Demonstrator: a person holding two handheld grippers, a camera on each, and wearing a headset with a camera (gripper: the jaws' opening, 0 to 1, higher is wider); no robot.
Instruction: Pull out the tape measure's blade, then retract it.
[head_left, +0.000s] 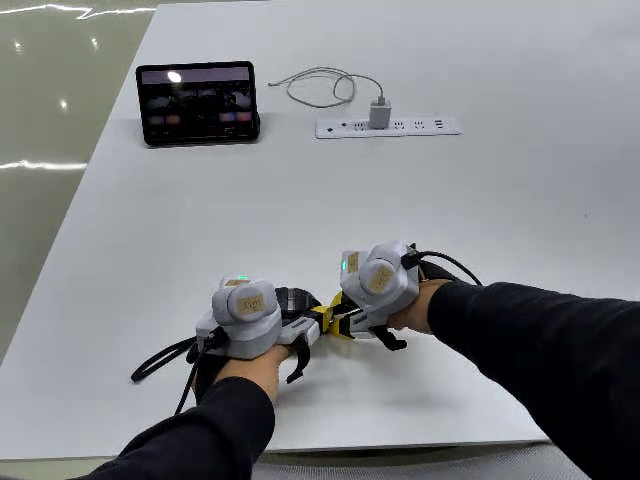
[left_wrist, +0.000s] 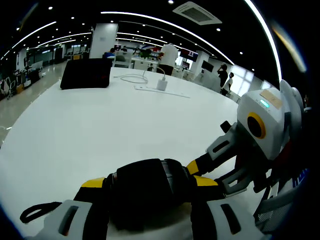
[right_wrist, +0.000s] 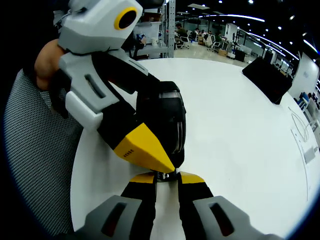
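Observation:
A black and yellow tape measure (left_wrist: 150, 192) sits between the jaws of my left gripper (left_wrist: 145, 215), which is shut on its case. In the head view the tape measure (head_left: 297, 302) lies on the white table (head_left: 300, 200) between both grippers, near the front edge. My right gripper (right_wrist: 167, 182) comes in from the other side and is shut on the small tip of the blade at the mouth of the tape measure's case (right_wrist: 160, 125). Head view: left gripper (head_left: 296, 330), right gripper (head_left: 335, 322). No length of blade shows between case and jaws.
A dark tablet (head_left: 197, 102) stands at the back left of the table. A white power strip (head_left: 388, 127) with a charger and coiled cable (head_left: 322, 87) lies at the back centre. A mesh chair seat (right_wrist: 35, 165) is below the table edge.

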